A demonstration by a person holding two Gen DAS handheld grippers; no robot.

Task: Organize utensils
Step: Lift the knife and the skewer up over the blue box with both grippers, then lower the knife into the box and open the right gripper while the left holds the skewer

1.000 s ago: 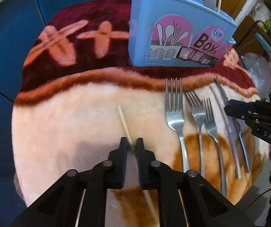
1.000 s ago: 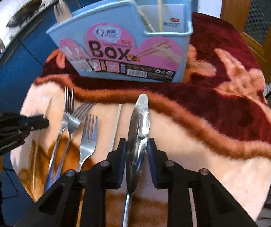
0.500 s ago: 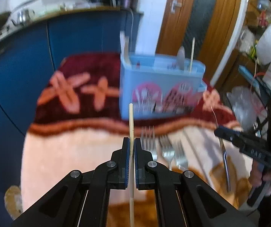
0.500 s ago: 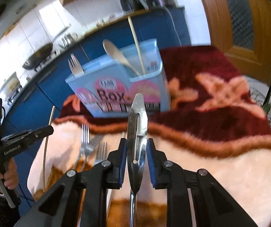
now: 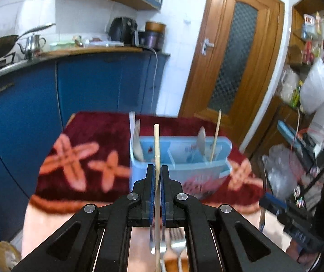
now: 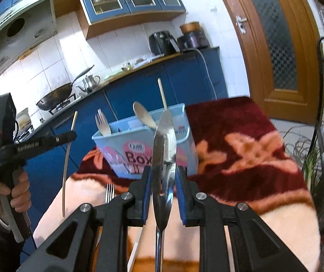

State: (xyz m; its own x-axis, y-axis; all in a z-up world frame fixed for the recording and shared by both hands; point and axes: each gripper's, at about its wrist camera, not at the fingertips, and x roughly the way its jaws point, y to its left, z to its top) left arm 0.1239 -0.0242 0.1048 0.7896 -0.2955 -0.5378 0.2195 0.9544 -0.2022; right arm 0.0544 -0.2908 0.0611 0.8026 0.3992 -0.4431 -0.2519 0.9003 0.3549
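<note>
Gripping, left gripper: jaws nearly closed on a thin wooden chopstick, long axis upright, tip above the fingers.
Gripping, right gripper: jaws narrowly parted, clamped on a polished steel knife, blade upward.
Near edge of blanket-covered table: steel forks lying flat on plush pile.
Beyond, mid-table: blue plastic utensil box, compartmented, directly ahead of both grippers; holds one fork, one spoon, one chopstick.
Judgement: both items need lowering into matching compartments.

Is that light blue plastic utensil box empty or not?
Not empty. The light blue plastic utensil box holds a wooden fork, wooden spoon and chopstick.
</note>
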